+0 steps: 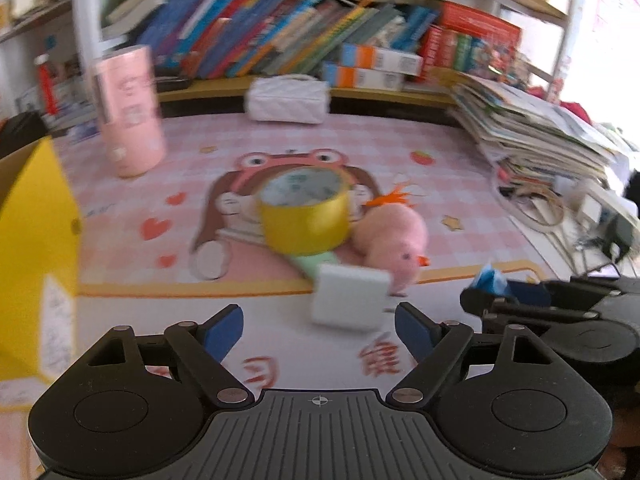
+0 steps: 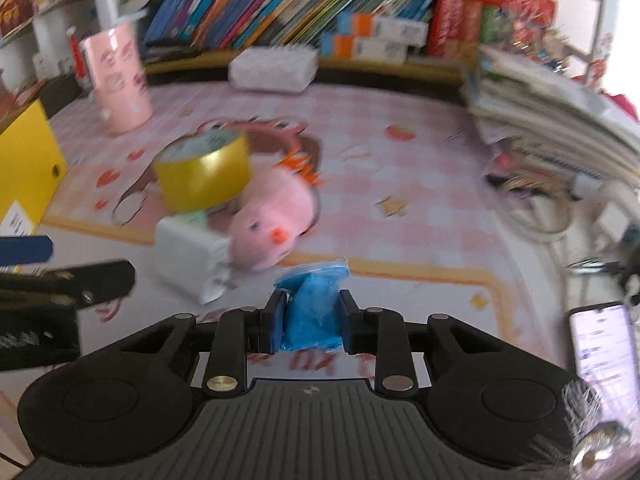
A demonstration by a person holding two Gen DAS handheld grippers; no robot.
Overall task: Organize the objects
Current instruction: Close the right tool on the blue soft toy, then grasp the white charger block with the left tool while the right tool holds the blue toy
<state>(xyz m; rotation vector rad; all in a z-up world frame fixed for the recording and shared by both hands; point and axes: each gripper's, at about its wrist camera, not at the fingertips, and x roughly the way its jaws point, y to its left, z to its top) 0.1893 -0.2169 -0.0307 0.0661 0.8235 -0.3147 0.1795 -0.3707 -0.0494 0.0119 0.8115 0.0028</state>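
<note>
Pink desk mat (image 1: 400,136) bears tape roll (image 1: 306,210), plush (image 1: 394,236), charger (image 1: 350,298).

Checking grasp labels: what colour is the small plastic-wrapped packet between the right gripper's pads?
Bright blue packet; clearest in the right wrist view.

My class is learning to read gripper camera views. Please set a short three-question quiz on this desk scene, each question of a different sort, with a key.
1. True or false: the right gripper is shut on the blue packet.
2. Which thing lies nearest ahead of the left gripper? A) the pink cylinder B) the white block C) the white pouch
3. Fill in: the yellow tape roll lies beside the pink ___ toy.

Key
1. True; the pads press on both its sides.
2. B; the left jaws stand open with nothing between them.
3. plush
</note>
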